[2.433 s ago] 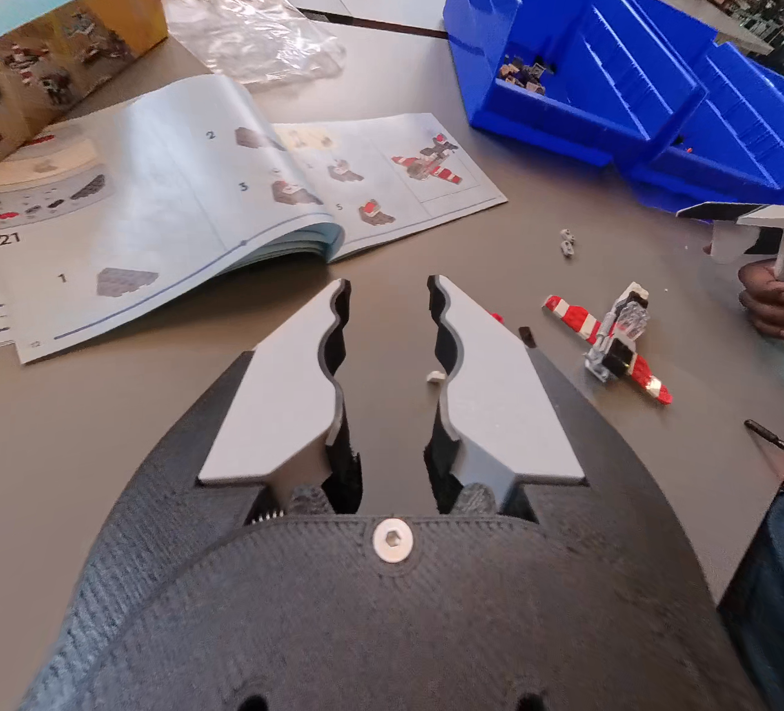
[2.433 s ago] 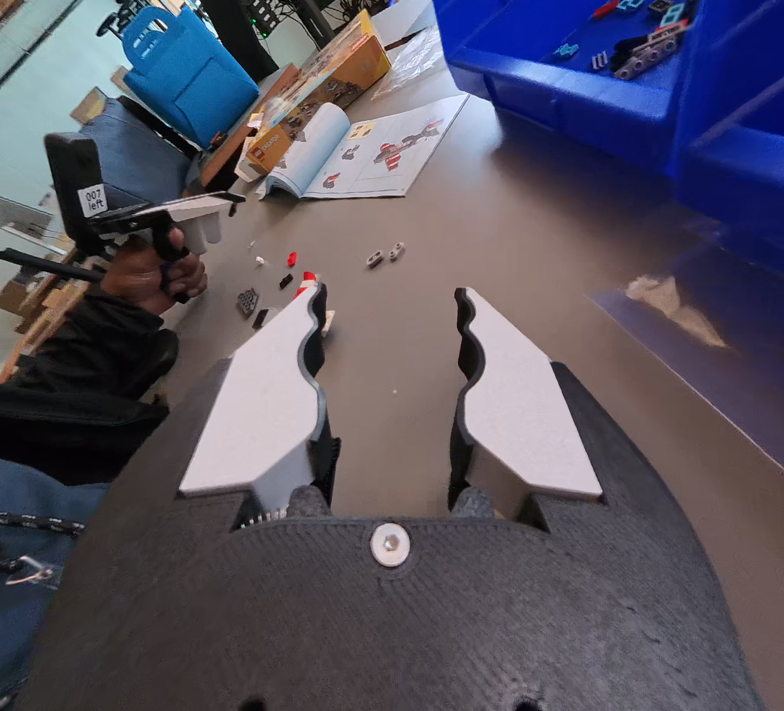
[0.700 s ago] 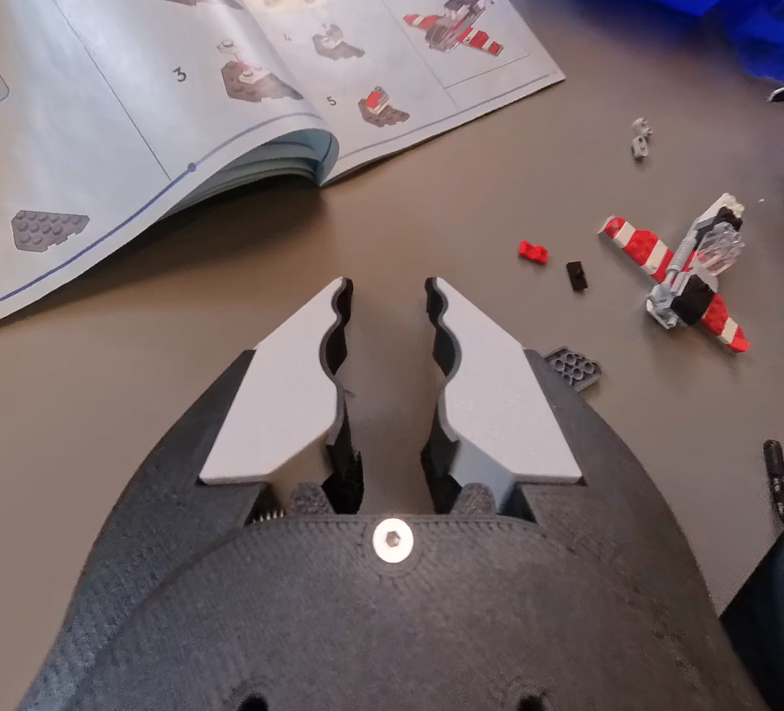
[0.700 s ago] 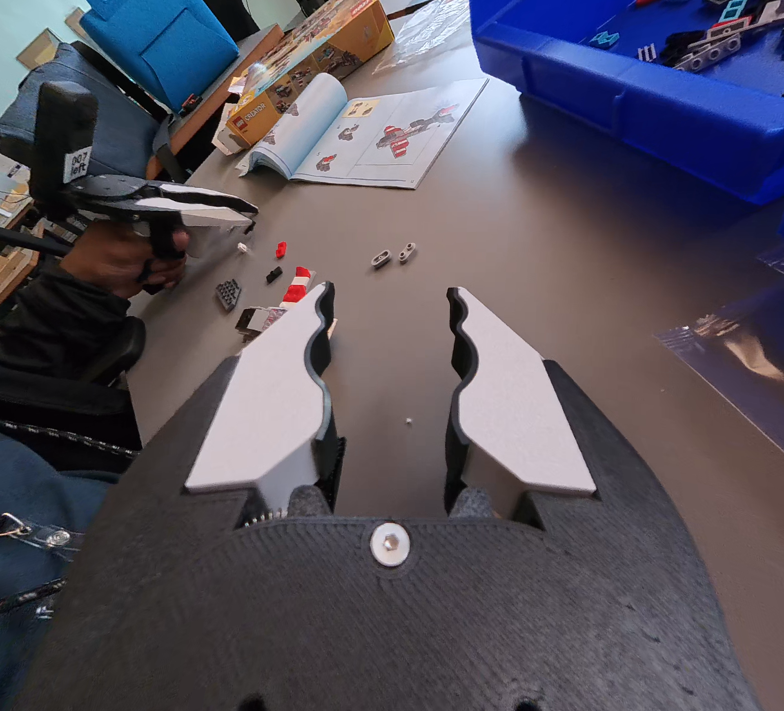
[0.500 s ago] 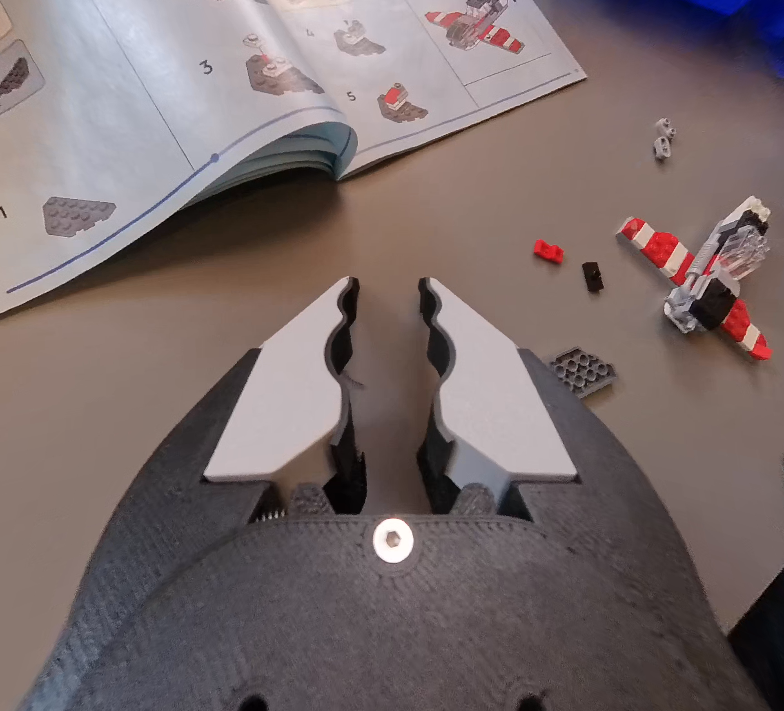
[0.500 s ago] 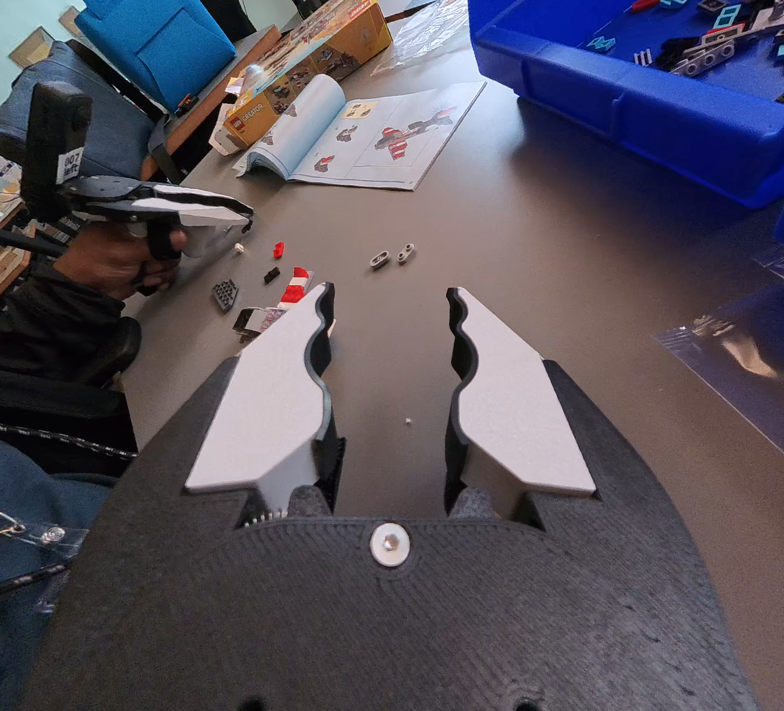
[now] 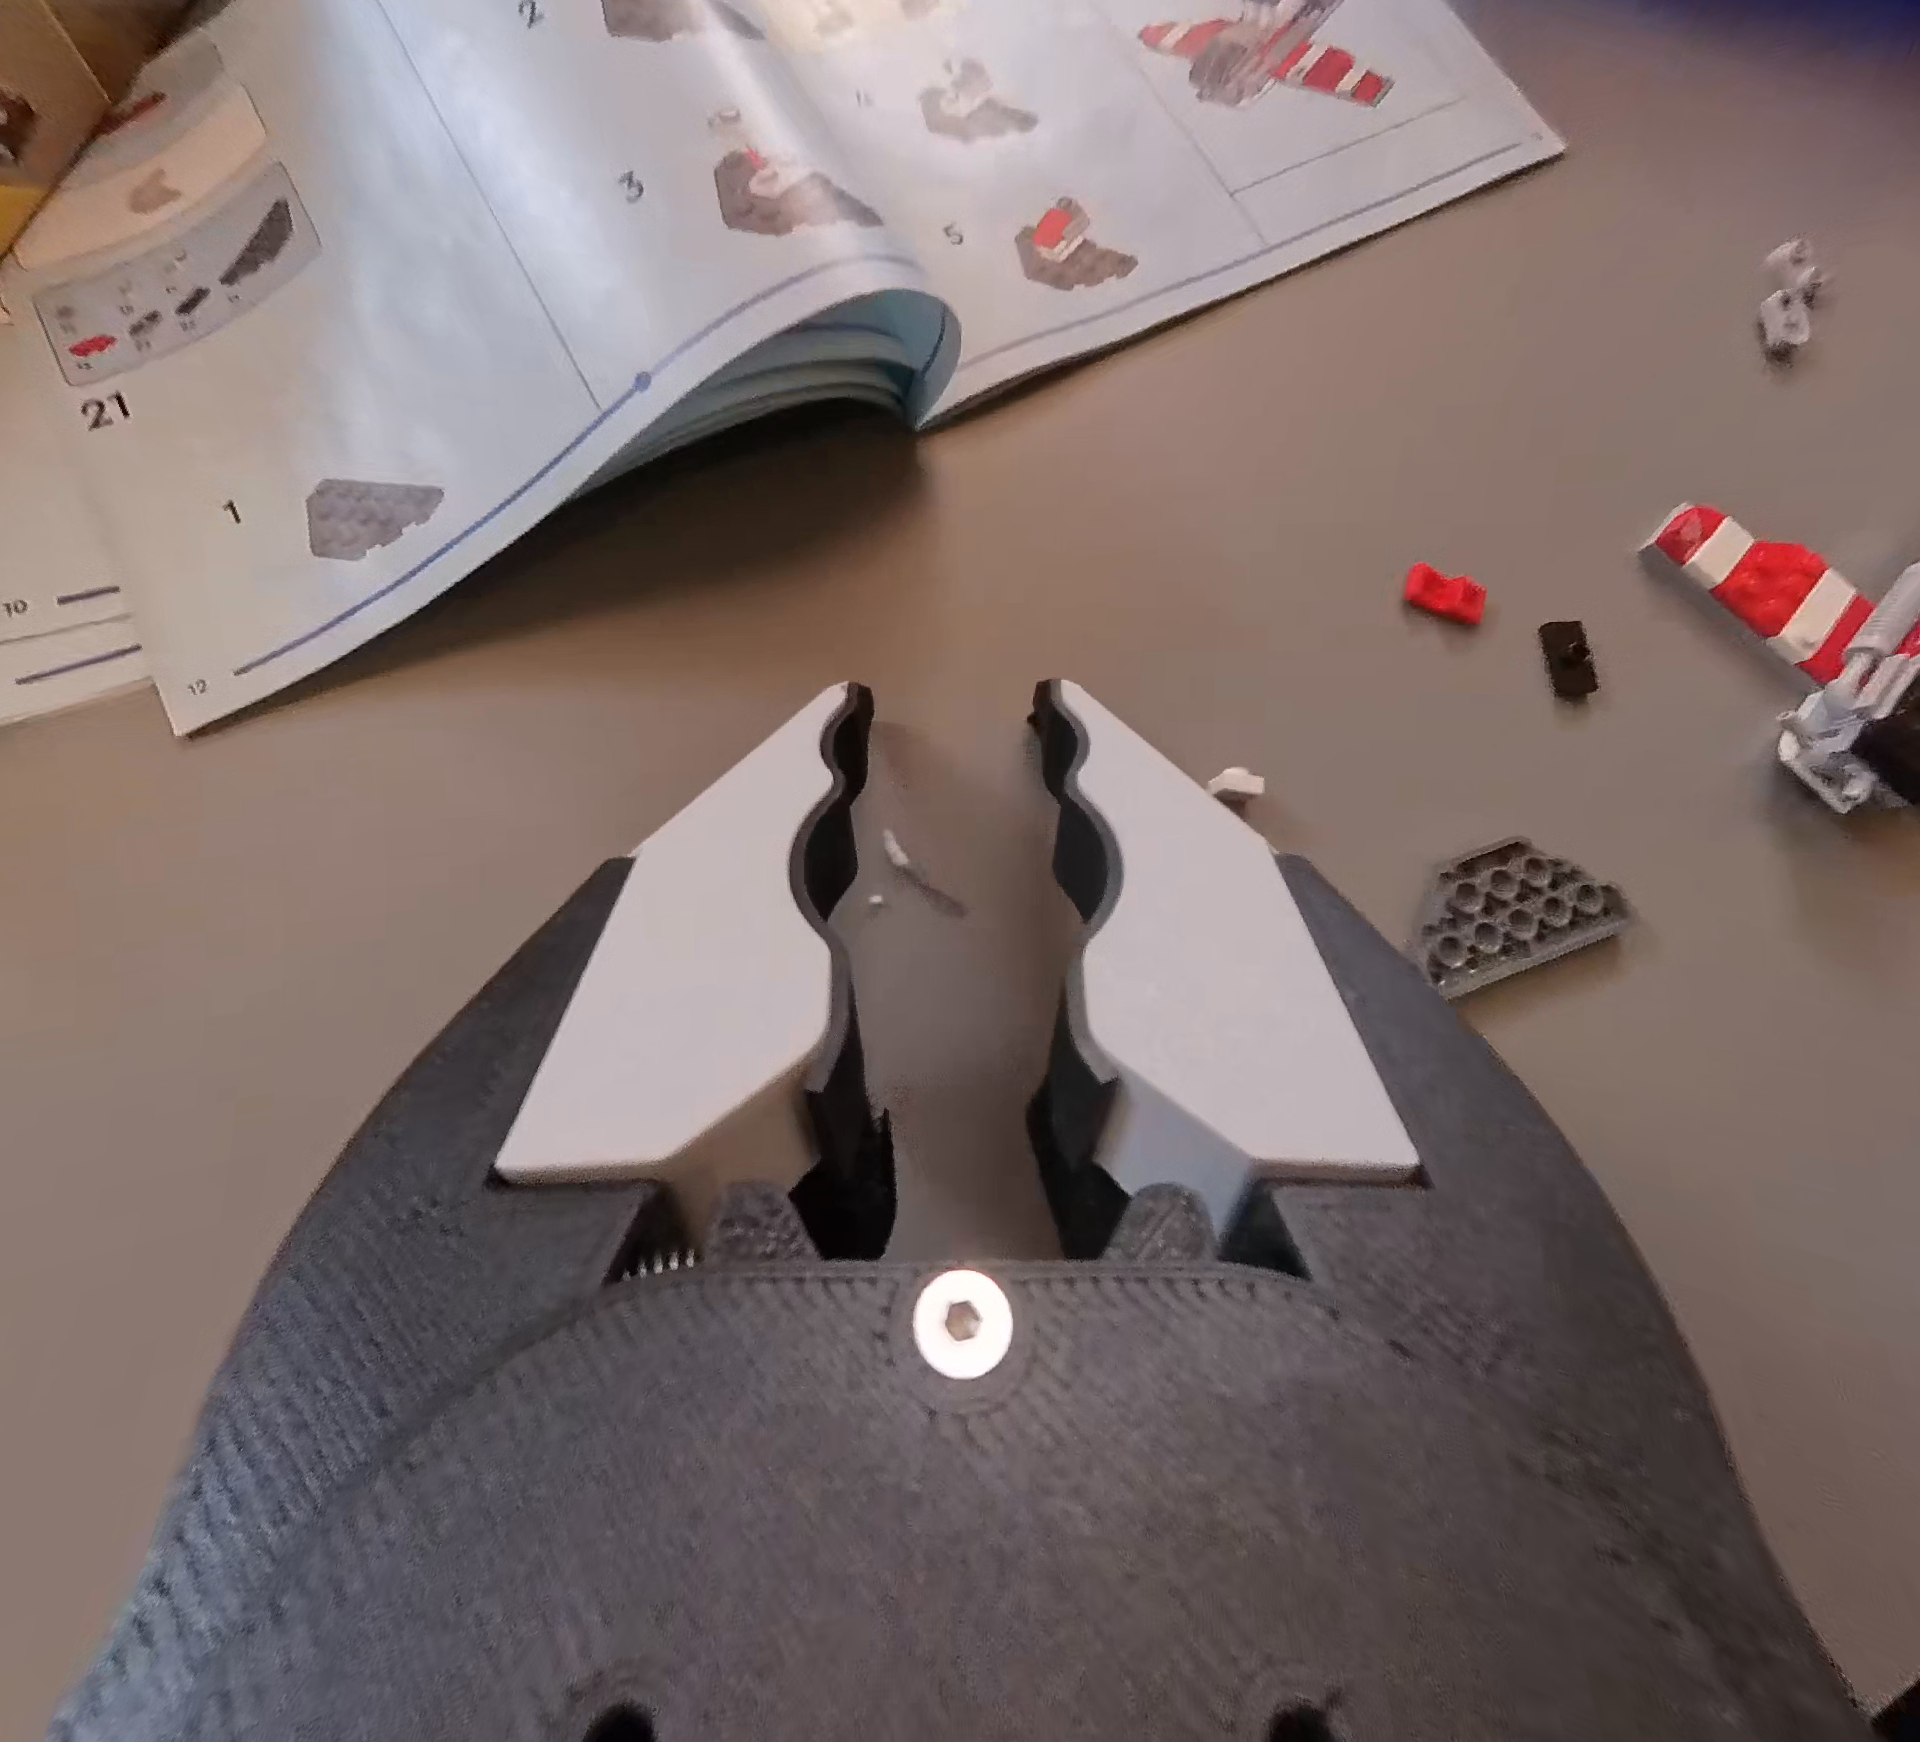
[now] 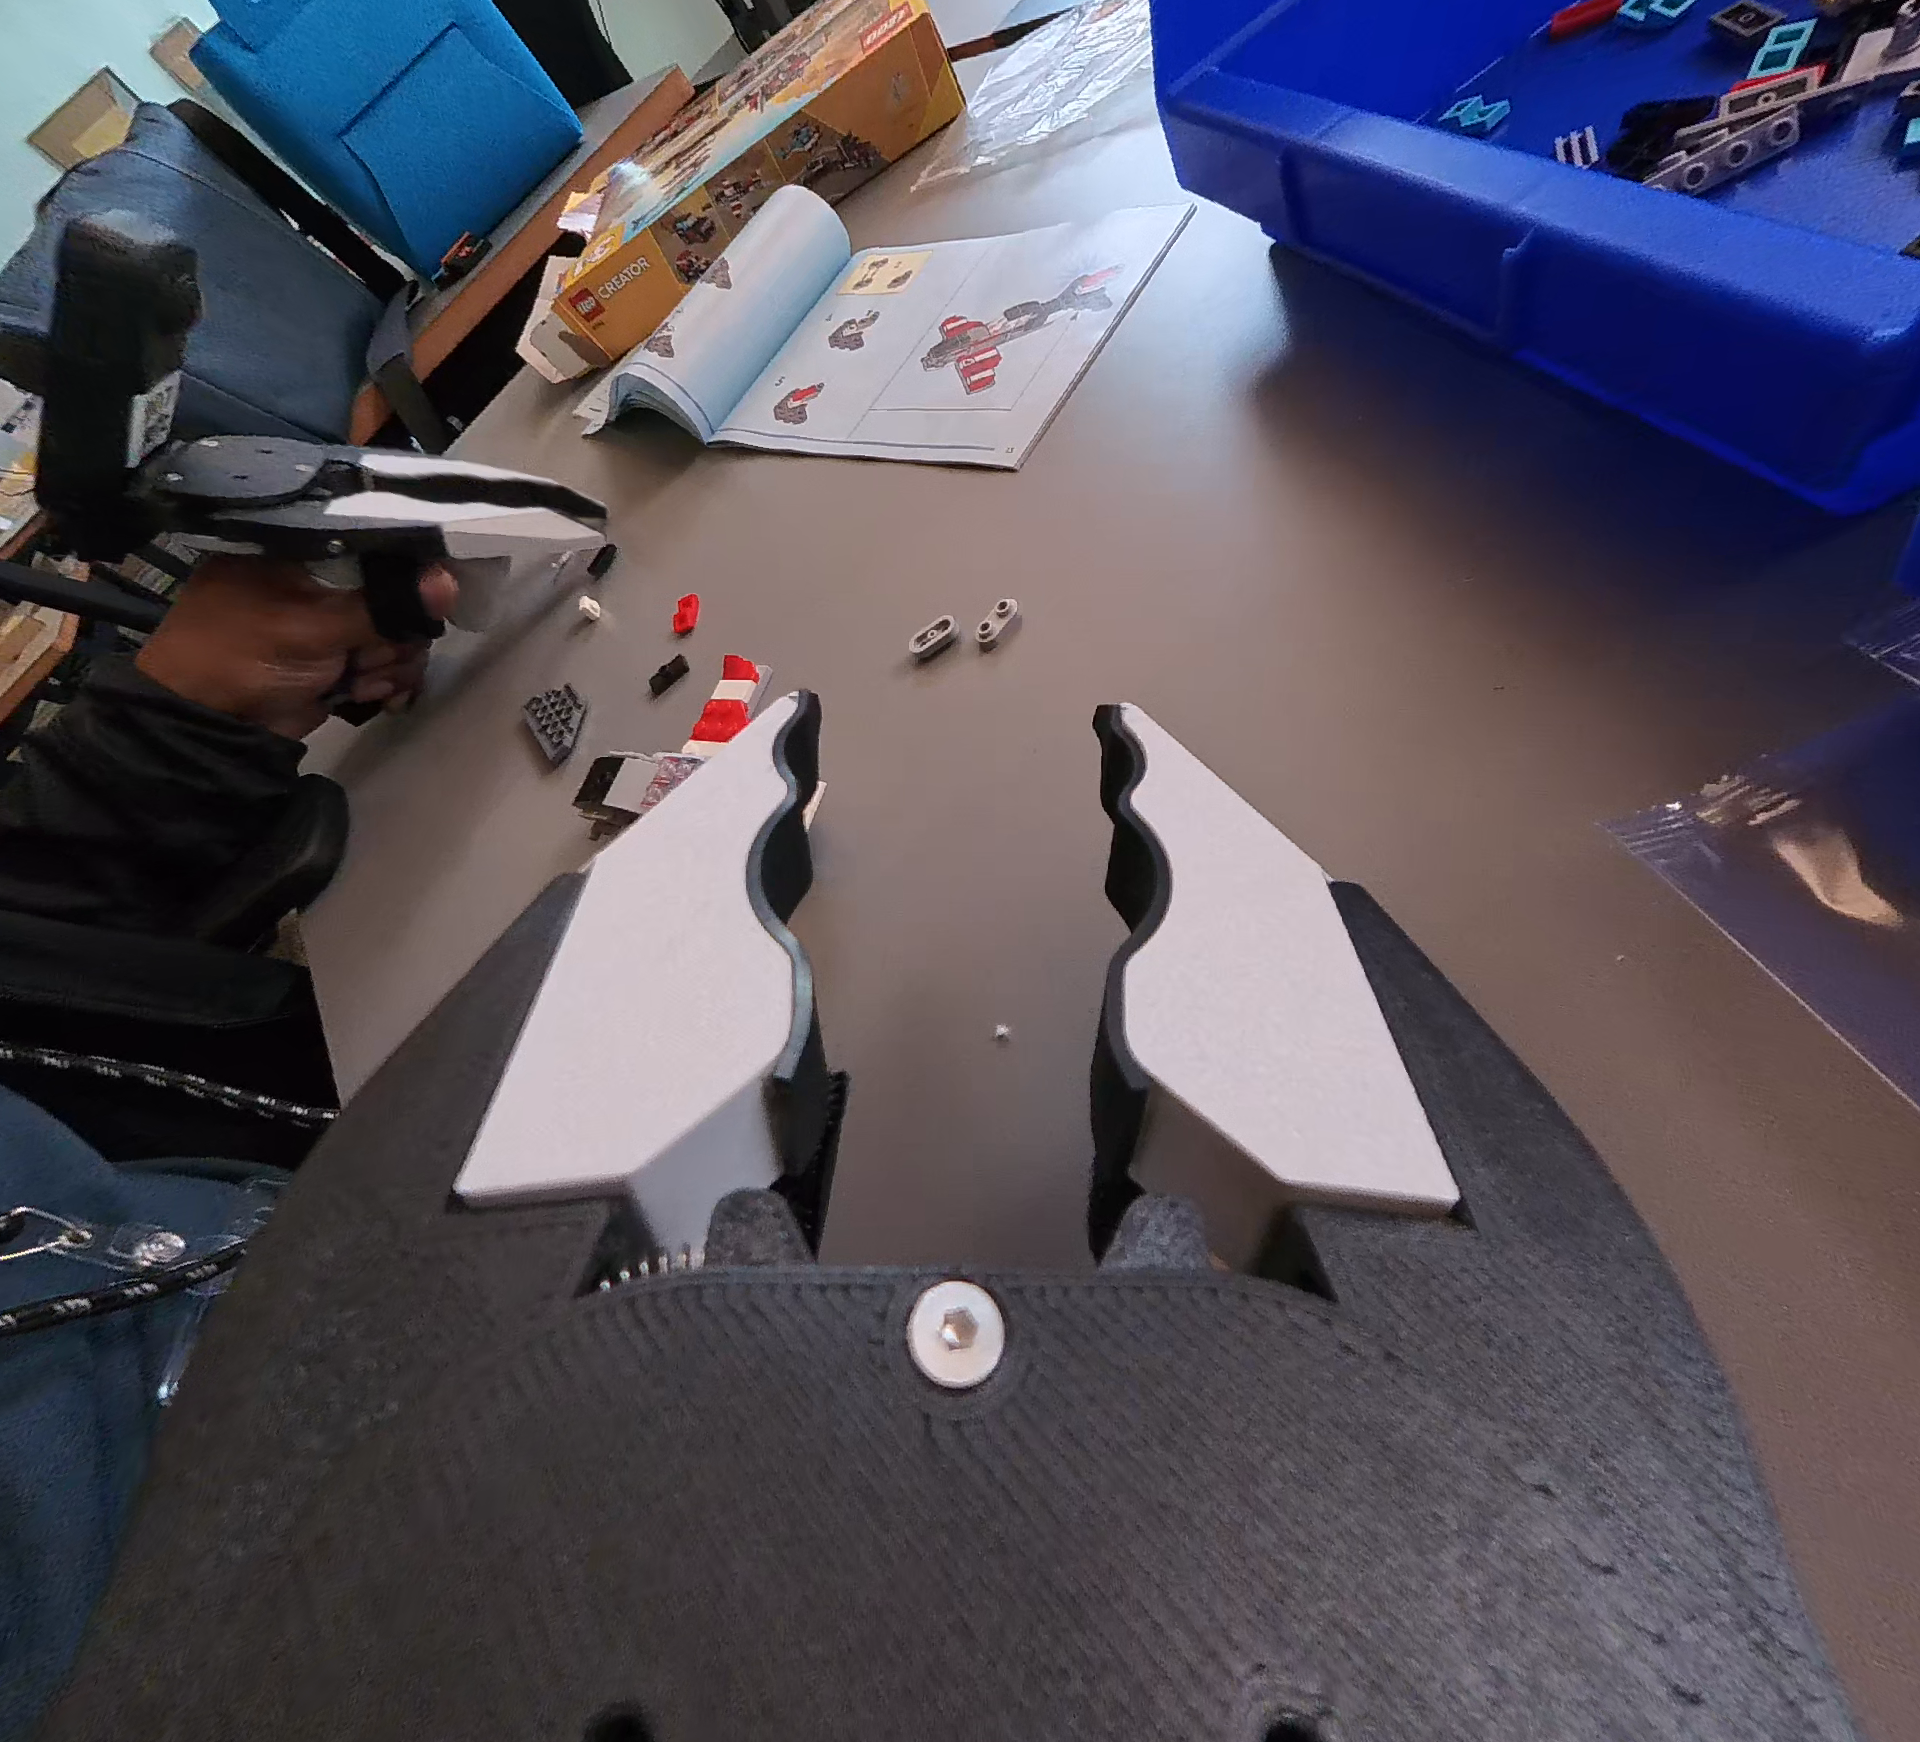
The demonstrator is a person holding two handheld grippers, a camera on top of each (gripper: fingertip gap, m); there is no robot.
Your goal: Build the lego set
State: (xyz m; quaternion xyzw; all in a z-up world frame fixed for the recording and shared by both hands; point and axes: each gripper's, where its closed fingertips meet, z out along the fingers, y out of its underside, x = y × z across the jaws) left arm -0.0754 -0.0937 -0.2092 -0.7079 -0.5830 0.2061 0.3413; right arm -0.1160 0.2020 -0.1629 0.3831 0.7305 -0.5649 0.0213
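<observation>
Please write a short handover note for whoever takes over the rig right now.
Left gripper: open, empty, low over the table.
Right gripper: open, empty.
Partly built red-and-white plane lies to the right of the left gripper. Loose beside it: dark grey wedge plate, small red piece, small black piece, small white piece, two light grey pieces.
Instruction booklet lies open; more parts are in the blue bin.
Left: pick up the loose pieces and add them to the plane.
</observation>
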